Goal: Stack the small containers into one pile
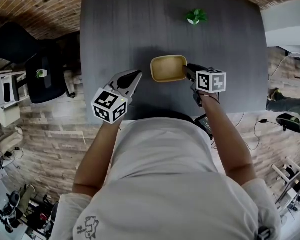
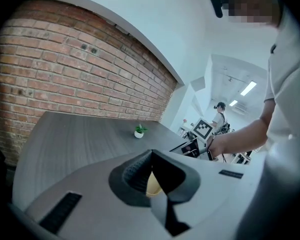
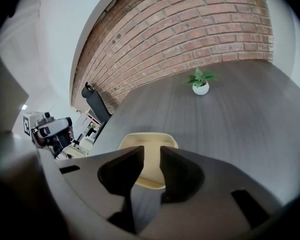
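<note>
Head view: a yellow container (image 1: 168, 68) sits in the middle of the dark table (image 1: 115, 34). I see only one yellow shape, so I cannot tell if smaller ones are inside it. The right gripper (image 1: 191, 73) is just beside its right edge. The left gripper (image 1: 136, 76) is near its left side, not touching it. A little plant (image 1: 195, 17) stands well apart, at the top right.

Left gripper view: the jaw tips meet in the middle of the frame, so this tool is closed and holds nothing. A bit of yellow peeks through below the tips.

Right gripper view: the jaws stand apart with a gap between them, and nothing is pinched. The container shows in the lower middle, behind and below the jaws.

My guess is that the right tool is working at the pile's right edge. To do this well, keep the jaws wide and move straight up or down, not sideways, so a jaw does not bump the rim and slide the pile. Keep the closed left tool off to the side.
</note>
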### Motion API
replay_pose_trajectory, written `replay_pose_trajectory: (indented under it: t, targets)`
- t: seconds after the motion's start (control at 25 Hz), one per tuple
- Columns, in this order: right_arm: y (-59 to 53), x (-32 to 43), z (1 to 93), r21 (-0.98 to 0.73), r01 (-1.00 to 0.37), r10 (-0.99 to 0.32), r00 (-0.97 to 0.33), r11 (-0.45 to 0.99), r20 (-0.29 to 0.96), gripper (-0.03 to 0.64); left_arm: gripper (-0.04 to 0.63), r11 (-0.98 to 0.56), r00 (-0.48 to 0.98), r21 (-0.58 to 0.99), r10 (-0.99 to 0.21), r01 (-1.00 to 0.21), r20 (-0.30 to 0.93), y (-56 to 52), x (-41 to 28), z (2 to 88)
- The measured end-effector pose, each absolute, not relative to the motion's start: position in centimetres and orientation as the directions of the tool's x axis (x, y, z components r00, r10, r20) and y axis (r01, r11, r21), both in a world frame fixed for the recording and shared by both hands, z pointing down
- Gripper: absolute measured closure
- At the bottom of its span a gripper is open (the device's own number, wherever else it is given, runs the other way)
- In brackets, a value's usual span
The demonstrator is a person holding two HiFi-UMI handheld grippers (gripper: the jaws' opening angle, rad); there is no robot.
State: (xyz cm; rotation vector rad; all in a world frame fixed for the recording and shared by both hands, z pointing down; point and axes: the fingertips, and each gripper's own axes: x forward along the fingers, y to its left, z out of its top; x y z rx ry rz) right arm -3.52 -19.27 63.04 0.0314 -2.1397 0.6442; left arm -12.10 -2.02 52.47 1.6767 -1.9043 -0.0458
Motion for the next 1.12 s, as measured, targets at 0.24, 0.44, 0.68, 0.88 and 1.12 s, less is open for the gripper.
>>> replay_pose_trajectory:
  t: [0.24,0.44,0.68,0.88,1.12]
  targets:
    - [-16.9,-3.9,59.9,-0.351,-0.147,0.176,-0.651,0.925,0.738,0.512,0.584,0.183,-0.029,0.373,-0.924,-0.910,0.382,-0.4,-11.7,51.0]
    - [-14.6,-3.8,56.8,-0.281,-0.084,0.148,-0.692,0.956,0.707,0.527,0.584,0.150,-0.024,0.341,-0.937,-0.928,0.348,1.1,-11.0,48.6]
    - [-12.0,-2.8,53.5,-0.214,-0.038,0.115,-0.746,0.976,0.656,0.566,0.584,0.112,-0.015,0.300,-0.952,-0.947,0.306,3.2,-9.9,45.8]
    - [-10.7,-1.8,50.1,-0.131,-0.038,0.047,-0.806,0.991,0.590,0.609,0.584,0.076,0.004,0.282,-0.963,-0.956,0.271,4.4,-8.7,44.1]
    - [-10.1,-0.4,47.0,-0.068,-0.022,0.016,-0.856,0.997,0.517,0.611,0.584,0.067,-0.001,0.283,-0.974,-0.957,0.226,4.5,-7.3,42.6]
